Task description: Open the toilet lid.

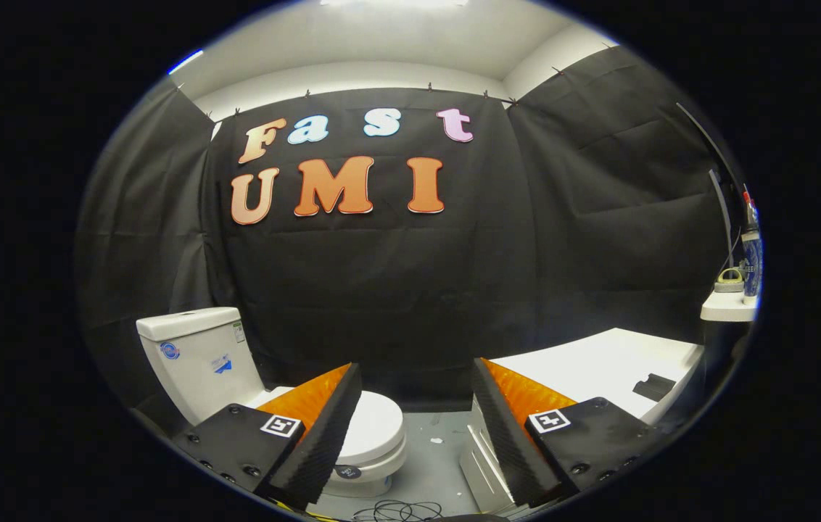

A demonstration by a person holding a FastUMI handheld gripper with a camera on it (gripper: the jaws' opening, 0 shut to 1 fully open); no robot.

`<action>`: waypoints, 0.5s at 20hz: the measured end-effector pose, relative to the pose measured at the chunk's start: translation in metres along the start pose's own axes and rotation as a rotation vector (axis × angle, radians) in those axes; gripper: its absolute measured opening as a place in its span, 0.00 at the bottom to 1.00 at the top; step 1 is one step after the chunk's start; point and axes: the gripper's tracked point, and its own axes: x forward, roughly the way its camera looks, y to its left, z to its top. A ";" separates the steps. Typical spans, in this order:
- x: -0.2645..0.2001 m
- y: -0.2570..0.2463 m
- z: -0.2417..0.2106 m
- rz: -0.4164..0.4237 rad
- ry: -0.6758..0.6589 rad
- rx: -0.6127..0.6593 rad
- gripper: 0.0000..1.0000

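A white toilet stands low on the floor with its tank (196, 355) against the black booth wall. Its white lid (376, 424) lies flat and closed over the bowl, the front rim facing the open floor. My gripper (416, 380) hovers above, wide open, nothing between the fingers. The left finger (323, 428), orange-backed with a black ribbed pad, overlaps the rear left part of the lid and hides it. The right finger (508, 424) sits off to the toilet's right, over the floor.
A white table (599, 366) with a small black item (653, 386) stands right of the toilet. A shelf (726, 308) further right holds a bottle and a small object. Grey floor (434, 453) lies between toilet and table, with black cables (399, 510) near the front.
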 end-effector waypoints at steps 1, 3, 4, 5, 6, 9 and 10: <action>0.000 0.001 -0.001 0.001 0.002 0.001 0.98; 0.000 0.001 -0.001 0.002 0.002 0.000 0.98; 0.000 0.001 0.001 0.003 0.001 0.000 0.98; 0.000 0.002 0.000 0.005 0.002 0.000 0.98; 0.001 0.003 -0.001 0.007 0.005 0.001 0.98; 0.001 0.003 -0.004 0.009 0.018 0.007 0.98; 0.000 0.002 -0.004 0.002 0.020 0.005 0.98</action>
